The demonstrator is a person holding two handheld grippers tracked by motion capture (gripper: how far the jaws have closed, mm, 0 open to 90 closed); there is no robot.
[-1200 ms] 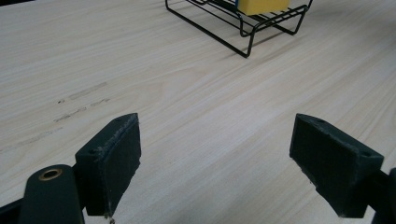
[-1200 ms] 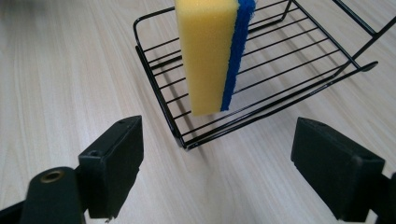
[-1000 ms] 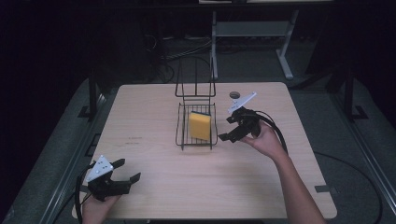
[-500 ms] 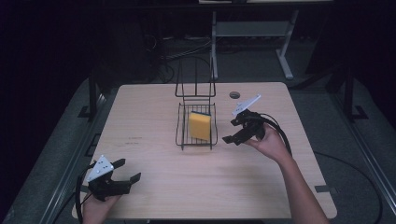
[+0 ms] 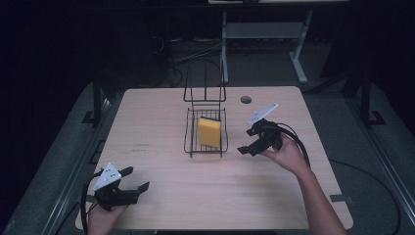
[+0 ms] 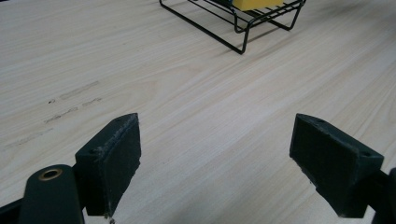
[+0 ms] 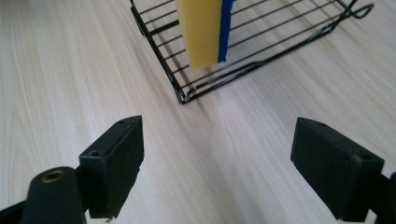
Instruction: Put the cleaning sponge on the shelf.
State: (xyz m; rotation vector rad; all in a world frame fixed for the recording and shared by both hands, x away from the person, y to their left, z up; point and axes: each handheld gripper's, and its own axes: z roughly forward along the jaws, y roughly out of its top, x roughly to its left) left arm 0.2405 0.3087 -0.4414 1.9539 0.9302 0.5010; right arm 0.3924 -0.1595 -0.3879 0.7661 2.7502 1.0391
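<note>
A yellow sponge (image 5: 210,130) with a blue backing (image 7: 225,28) stands on edge in a black wire rack (image 5: 192,142) at the middle of the wooden table (image 5: 205,196). My right gripper (image 5: 248,143) is open just right of the rack, with nothing between its jaws. In the right gripper view the rack's near corner (image 7: 183,96) lies ahead of the jaws. My left gripper (image 5: 135,180) is open and empty near the table's front left corner. In the left gripper view the rack (image 6: 243,28) is farther off at the top.
A round hole (image 5: 245,99) sits in the tabletop behind the right gripper. The rack's tall wire handle (image 5: 204,81) rises at its far end. Faint marks (image 6: 70,105) show on the wood ahead of the left gripper. Dark floor, cables and a metal frame (image 5: 293,54) surround the table.
My right gripper has drawn back toward the person and slightly right, away from the rack. The left gripper has stayed put.
</note>
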